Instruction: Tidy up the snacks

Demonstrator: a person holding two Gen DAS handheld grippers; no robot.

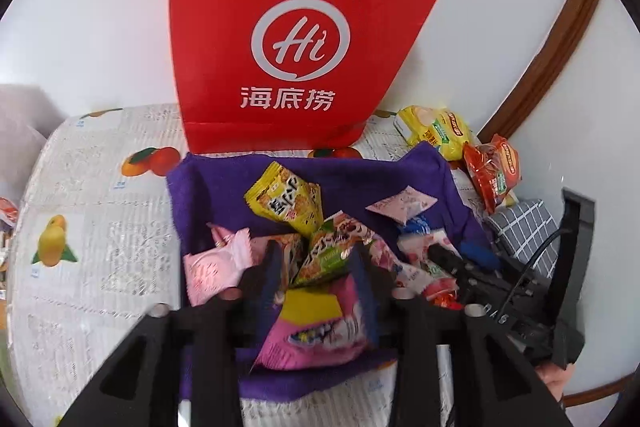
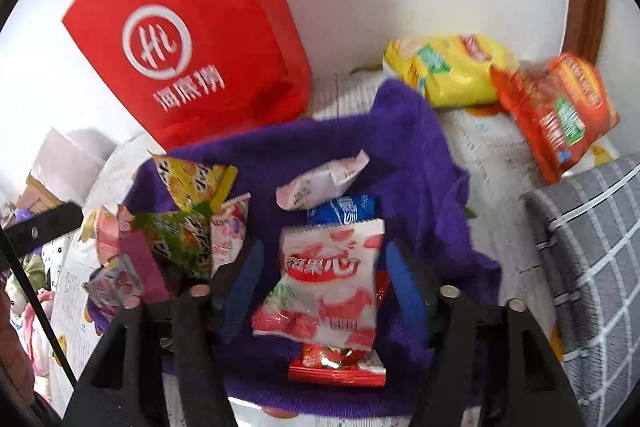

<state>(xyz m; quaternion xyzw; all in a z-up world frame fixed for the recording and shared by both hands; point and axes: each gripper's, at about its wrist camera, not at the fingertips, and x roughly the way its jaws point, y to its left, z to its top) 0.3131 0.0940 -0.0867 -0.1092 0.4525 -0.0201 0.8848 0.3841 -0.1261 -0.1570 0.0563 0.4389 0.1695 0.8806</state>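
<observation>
Hovering over the purple cloth (image 2: 420, 163), the right gripper (image 2: 322, 281) is spreading its fingers around the white-and-red candy packet (image 2: 332, 283) (long axis running straight ahead), while the left gripper (image 1: 316, 277) is straddling a pink packet (image 1: 316, 327), not visibly pinching it.

Your left claw (image 1: 316, 267): black plastic frame, triangular cut-outs, round silver magnets or studs on top, dark blue finger pads (image 1: 270, 269). Right claw (image 2: 320, 279): same black frame, silver studs, brighter blue pads (image 2: 402, 285). Black cable and white embossed digits show on the right one in the left view.
</observation>
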